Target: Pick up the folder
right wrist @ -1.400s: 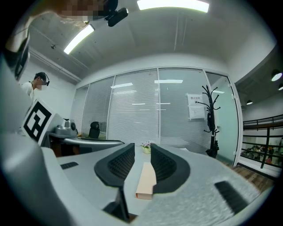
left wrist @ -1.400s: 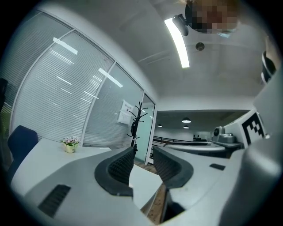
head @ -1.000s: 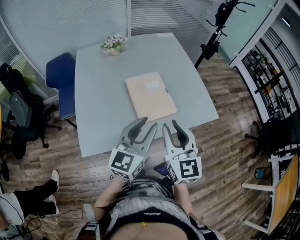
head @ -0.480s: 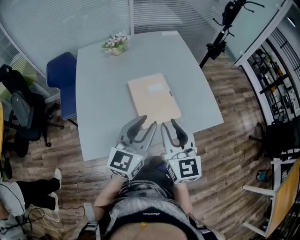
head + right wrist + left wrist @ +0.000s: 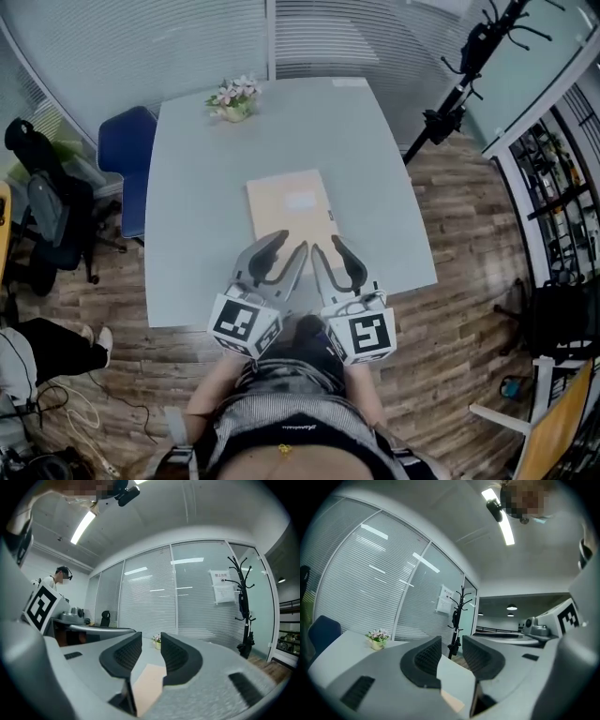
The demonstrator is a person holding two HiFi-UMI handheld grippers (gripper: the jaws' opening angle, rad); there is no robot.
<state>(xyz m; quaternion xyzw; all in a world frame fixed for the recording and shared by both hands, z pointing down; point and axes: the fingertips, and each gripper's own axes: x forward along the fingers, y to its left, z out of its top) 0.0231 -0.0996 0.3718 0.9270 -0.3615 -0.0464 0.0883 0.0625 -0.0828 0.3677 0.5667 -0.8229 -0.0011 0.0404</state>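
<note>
Grey table (image 5: 187, 187): left tool (image 5: 292, 242) and right tool (image 5: 325, 245), narrowly parted and empty, have advanced to the folder (image 5: 291, 199).

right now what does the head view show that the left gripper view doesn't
Only the head view: the whole folder lying flat, the person's torso and the wood floor. Only the left gripper view: the ceiling light and a notice on the glass wall. Both: the table, the flower pot, the blue chair, the black stand, the left gripper with its jaws apart and nothing gripped, and part of the right gripper.
</note>
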